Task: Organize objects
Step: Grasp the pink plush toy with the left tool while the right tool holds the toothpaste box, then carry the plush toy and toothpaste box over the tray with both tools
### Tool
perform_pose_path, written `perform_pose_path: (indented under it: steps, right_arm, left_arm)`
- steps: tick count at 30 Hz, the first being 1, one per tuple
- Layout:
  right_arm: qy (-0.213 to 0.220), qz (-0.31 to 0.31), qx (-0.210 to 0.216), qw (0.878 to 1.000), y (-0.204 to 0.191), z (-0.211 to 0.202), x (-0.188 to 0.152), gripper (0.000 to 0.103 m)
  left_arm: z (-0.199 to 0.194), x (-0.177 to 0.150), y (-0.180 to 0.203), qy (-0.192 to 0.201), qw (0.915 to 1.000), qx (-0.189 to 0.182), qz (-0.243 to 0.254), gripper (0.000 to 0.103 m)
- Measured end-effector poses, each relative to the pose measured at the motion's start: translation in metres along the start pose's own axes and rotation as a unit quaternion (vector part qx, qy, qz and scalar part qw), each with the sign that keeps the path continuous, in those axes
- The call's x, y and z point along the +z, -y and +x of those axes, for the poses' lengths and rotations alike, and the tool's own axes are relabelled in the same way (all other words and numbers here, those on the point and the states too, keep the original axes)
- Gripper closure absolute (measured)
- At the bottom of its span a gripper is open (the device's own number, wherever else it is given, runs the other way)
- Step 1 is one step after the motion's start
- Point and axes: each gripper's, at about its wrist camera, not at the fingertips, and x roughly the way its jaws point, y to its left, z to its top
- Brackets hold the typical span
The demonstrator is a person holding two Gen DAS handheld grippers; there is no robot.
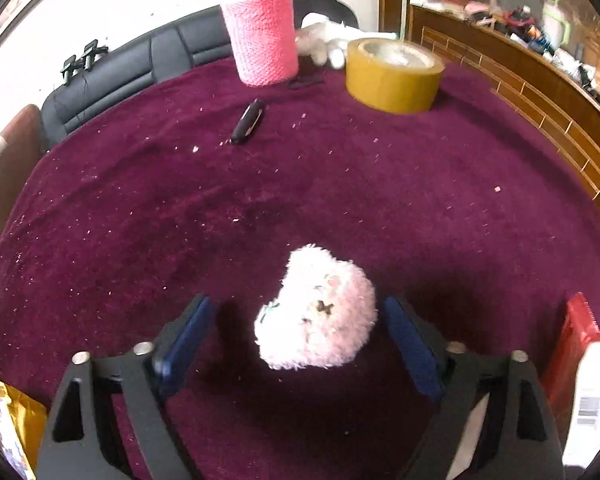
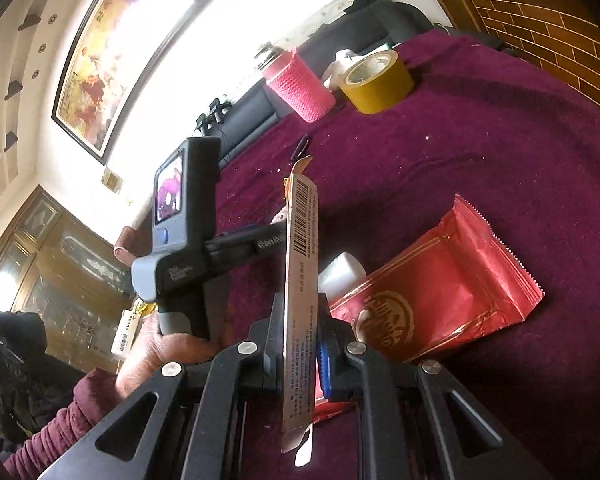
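Writing shows mainly on the thin card (image 2: pixel 300 280) pinched upright in the right gripper (image 2: pixel 300 354): a barcode near its top and fine print too small to read. Lower right of that frame, a red packet (image 2: pixel 452 276) with an unreadable gold round emblem lies on the purple tabletop (image 2: pixel 500 140). Low in the left view, the left gripper (image 1: pixel 298 326) is spread wide around a pink plush toy (image 1: pixel 320 316), not touching it.
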Motion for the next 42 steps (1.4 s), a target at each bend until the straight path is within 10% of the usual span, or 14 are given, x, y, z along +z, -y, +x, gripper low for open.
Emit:
perform_pose_path:
  steps: [2,30,42]
  right_arm:
    - [0.000,-0.001,-0.001,1.000,0.000,0.000,-0.001,0.090]
    - [0.003,-0.041,-0.043,0.998,-0.012,0.015,-0.012,0.090]
    - [-0.028,-0.115,-0.013,0.993,-0.115,0.007,-0.064,0.089]
  left_arm:
    - [-0.005,-0.002,0.001,-0.004,0.9998,-0.019,-0.005,0.063]
    - [-0.229,-0.165,-0.064,0.067,0.9911,0.092,-0.069,0.063]
    - [-0.262,-0.227,-0.126,0.085,0.9798,0.121,-0.134,0.062]
